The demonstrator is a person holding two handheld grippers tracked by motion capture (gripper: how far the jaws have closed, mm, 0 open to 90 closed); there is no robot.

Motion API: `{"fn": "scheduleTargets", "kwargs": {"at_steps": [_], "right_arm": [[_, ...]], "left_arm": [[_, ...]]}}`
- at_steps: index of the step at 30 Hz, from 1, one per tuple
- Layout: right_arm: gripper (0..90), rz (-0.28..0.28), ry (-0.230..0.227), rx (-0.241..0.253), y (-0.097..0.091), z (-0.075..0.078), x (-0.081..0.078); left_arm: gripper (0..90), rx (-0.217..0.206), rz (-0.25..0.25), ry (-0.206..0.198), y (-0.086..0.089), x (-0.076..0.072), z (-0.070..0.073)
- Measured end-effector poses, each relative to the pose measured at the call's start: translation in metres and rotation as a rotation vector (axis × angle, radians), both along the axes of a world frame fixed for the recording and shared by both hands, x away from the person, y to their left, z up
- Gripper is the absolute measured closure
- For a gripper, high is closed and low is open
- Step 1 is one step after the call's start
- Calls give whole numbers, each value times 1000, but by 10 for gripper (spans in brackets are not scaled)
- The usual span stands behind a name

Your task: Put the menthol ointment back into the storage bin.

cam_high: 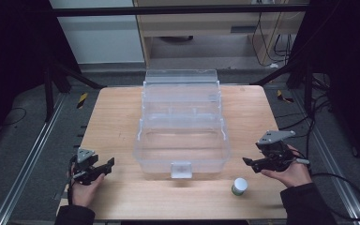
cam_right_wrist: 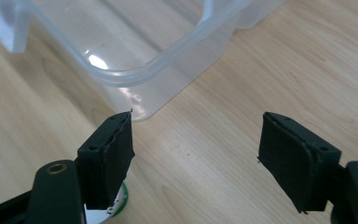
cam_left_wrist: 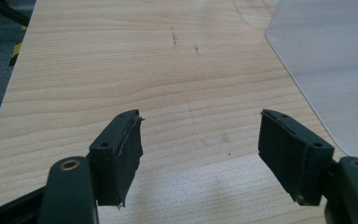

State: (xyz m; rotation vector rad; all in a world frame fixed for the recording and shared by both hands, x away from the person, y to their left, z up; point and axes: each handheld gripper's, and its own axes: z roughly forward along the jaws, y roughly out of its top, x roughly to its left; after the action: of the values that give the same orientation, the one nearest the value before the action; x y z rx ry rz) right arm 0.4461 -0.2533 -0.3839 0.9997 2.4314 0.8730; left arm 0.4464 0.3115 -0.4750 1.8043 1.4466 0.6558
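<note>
Sitting mid-table, one clear plastic box point(cam_high: 182, 136) and one small white-capped jar point(cam_high: 239, 186) (no readable label) flank two grippers, left gripper point(cam_high: 104, 167) and right gripper point(cam_high: 251, 162), both wide apart, holding nothing.

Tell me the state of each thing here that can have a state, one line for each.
Clear plastic storage box: open, lid tipped back, nothing visible inside.
Small white-capped jar: upright, cap on, alone on the table.
Left hand-held gripper: open, holding nothing.
Right hand-held gripper: open, holding nothing.
</note>
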Motion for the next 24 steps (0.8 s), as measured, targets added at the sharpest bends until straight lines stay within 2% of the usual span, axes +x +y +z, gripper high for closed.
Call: {"fn": "scheduleTargets", "kwargs": {"at_steps": [2, 4, 5, 6, 8, 10, 20, 24], "right_arm": [[263, 11, 10, -7, 1, 1, -1], [264, 59, 37, -48, 8, 4, -3], [264, 59, 37, -48, 8, 4, -3], [265, 89, 46, -71, 13, 5, -4], [265, 110, 55, -85, 16, 7, -5], [265, 116, 59, -88, 17, 7, -5], [266, 208, 141, -171, 31, 8, -8], [271, 229, 164, -191, 34, 6, -9]], "left_arm": [[296, 2, 0, 1, 0, 0, 0], [300, 5, -1, 2, 0, 0, 0], [300, 4, -2, 2, -1, 0, 0], [302, 4, -5, 3, -1, 0, 0], [303, 7, -7, 3, -1, 0, 0], [303, 6, -8, 3, -1, 0, -1], [303, 12, -16, 6, -2, 0, -1], [303, 13, -17, 7, -3, 0, -1]]}}
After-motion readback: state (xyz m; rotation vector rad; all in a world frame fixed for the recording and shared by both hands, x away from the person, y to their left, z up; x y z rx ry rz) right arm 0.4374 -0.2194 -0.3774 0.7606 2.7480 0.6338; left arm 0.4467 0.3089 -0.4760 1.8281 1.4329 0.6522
